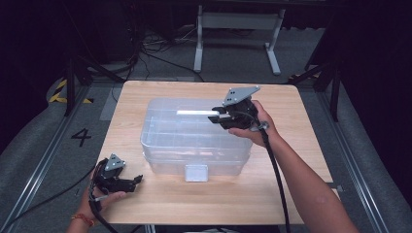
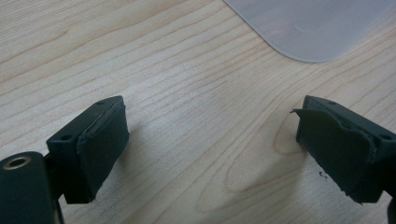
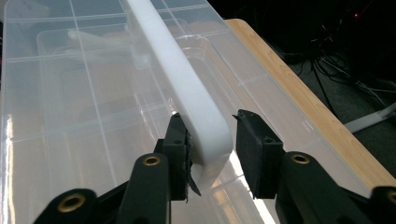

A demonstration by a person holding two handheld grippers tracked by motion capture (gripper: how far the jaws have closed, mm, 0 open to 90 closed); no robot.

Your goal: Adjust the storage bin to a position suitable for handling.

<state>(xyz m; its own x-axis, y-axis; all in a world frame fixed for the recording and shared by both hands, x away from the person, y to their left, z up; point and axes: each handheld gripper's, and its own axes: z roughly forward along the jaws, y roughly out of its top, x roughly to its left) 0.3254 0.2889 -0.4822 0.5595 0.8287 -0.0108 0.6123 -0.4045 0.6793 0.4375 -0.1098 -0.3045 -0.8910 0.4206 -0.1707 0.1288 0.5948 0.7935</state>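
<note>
On surface, high view: clear box mid-surface; right tongs at white handle on lid; left tongs low beside box.
Left gripper view: tongs wide open, empty.
Right gripper view: tongs straddle handle end, one pad touching, other just clear.

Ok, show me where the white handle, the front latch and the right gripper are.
white handle point(image 3: 187, 88), right gripper view, middle of the bar.
front latch point(image 1: 196, 172), high view, centre of its flat face.
right gripper point(image 3: 212, 149), right gripper view, midway between its fingertips.
</note>
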